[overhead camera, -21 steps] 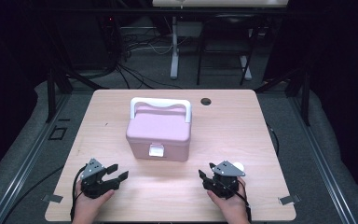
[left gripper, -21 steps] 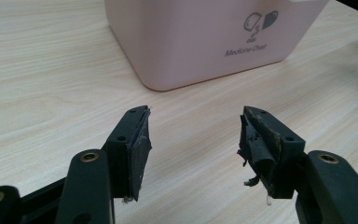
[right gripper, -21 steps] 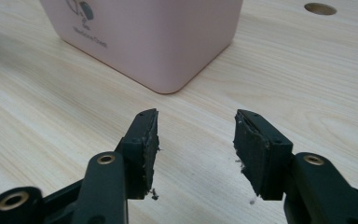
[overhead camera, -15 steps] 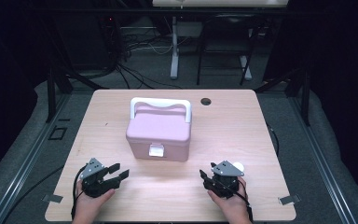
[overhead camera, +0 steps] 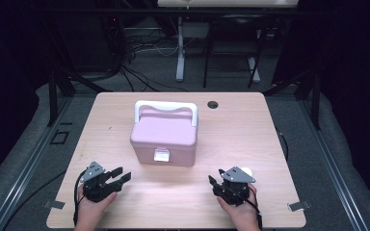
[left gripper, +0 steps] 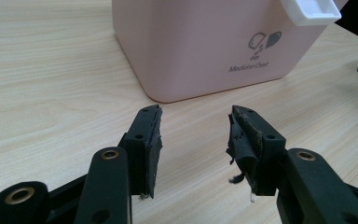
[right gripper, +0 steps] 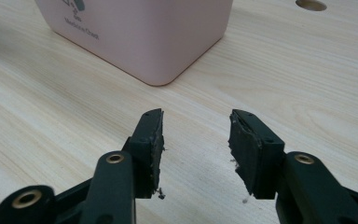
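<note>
In the high view we count one pink box (overhead camera: 164,137) with one white handle (overhead camera: 166,107) in the centre of the frame, on the wooden table (overhead camera: 250,130), and two grippers at the bottom. The left gripper (overhead camera: 118,174) is at lower left, the right gripper (overhead camera: 214,185) at lower right, both well apart from the box. We hold each one in a hand, and each has its two jaws spread with nothing between them. The left gripper view shows small grey print on the box wall and one white latch (left gripper: 310,10) at upper right, details too small in the high view. The right gripper view shows one round hole (right gripper: 311,5) in the table at upper right
</note>
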`<state>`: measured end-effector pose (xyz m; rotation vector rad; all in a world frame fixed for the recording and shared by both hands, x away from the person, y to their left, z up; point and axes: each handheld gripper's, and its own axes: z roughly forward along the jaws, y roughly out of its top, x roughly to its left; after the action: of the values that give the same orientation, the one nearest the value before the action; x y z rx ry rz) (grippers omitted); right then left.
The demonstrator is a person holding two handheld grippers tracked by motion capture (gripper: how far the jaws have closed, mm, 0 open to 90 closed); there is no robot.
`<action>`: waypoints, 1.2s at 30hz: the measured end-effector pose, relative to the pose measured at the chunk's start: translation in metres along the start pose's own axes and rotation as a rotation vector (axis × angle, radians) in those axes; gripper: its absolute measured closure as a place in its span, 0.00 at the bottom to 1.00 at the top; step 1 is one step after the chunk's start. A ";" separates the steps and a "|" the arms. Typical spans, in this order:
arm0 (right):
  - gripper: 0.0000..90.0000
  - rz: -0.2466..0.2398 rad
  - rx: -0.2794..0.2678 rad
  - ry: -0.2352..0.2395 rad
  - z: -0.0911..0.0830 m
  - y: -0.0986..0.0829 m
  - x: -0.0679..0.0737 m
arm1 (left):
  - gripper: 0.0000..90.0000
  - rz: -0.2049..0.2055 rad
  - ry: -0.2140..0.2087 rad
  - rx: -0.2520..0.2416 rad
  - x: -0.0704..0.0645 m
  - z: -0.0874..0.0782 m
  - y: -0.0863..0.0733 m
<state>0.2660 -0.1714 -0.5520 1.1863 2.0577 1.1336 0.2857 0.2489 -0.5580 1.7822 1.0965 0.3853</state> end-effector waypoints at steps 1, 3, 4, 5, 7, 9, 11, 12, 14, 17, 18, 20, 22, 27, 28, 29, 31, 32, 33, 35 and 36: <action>0.63 0.021 0.005 0.011 0.001 0.000 -0.002 | 0.59 -0.007 -0.016 -0.003 0.001 0.001 0.000; 0.63 0.035 0.004 0.012 0.001 0.000 -0.003 | 0.59 -0.015 -0.027 -0.001 0.000 0.001 0.001; 0.64 0.038 0.000 0.012 0.002 0.000 -0.004 | 0.59 -0.010 -0.025 0.003 0.000 0.002 0.001; 0.64 0.041 -0.001 0.012 0.002 0.000 -0.004 | 0.58 -0.010 -0.024 0.011 -0.001 0.002 0.002; 0.65 0.046 -0.002 0.008 0.003 0.001 -0.003 | 0.59 -0.001 -0.024 0.005 -0.001 0.003 0.004; 0.66 0.040 -0.009 0.006 0.004 0.002 -0.003 | 0.59 0.016 -0.008 0.006 -0.002 0.004 0.006; 0.66 0.038 -0.008 0.002 0.005 0.004 -0.002 | 0.60 0.019 -0.005 0.008 -0.001 0.005 0.008; 0.67 0.035 -0.007 0.000 0.005 0.005 -0.002 | 0.61 0.013 -0.006 0.002 -0.001 0.005 0.009; 0.67 0.040 -0.003 0.001 0.006 0.008 -0.003 | 0.63 0.015 0.007 0.013 -0.001 0.005 0.013; 0.70 0.065 0.005 0.006 0.007 0.013 -0.004 | 0.68 0.034 0.008 0.024 -0.001 0.005 0.020; 0.71 0.068 0.007 0.004 0.007 0.015 -0.005 | 0.70 0.037 0.008 0.018 -0.001 0.006 0.022; 0.75 0.069 0.005 -0.005 0.009 0.020 -0.006 | 0.74 0.026 0.015 0.022 0.001 0.008 0.026; 0.77 0.056 0.007 -0.015 0.012 0.024 -0.006 | 0.76 0.013 0.023 0.015 0.004 0.011 0.030; 0.81 0.051 -0.003 -0.030 0.022 0.031 -0.007 | 0.83 -0.002 0.021 0.003 0.013 0.018 0.040; 0.82 0.054 -0.002 -0.031 0.024 0.032 -0.008 | 0.84 0.005 0.027 0.003 0.014 0.021 0.042; 0.83 0.062 -0.002 -0.029 0.026 0.033 -0.009 | 0.85 0.008 0.024 -0.002 0.016 0.023 0.044; 0.84 0.066 0.000 -0.026 0.029 0.035 -0.009 | 0.87 0.002 0.019 -0.003 0.017 0.025 0.046; 0.86 0.064 0.002 -0.023 0.033 0.037 -0.007 | 0.89 -0.008 0.017 -0.011 0.019 0.029 0.049; 0.87 0.056 0.005 -0.024 0.035 0.038 -0.007 | 0.91 -0.014 0.013 -0.012 0.020 0.031 0.050; 0.89 0.051 0.006 -0.021 0.038 0.039 -0.006 | 0.93 -0.006 0.029 0.002 0.021 0.035 0.053; 0.90 0.049 0.006 -0.021 0.040 0.040 -0.005 | 0.95 0.000 0.028 0.006 0.021 0.037 0.054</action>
<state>0.3168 -0.1483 -0.5387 1.2525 2.0277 1.1338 0.3491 0.2389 -0.5340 1.7865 1.1184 0.4087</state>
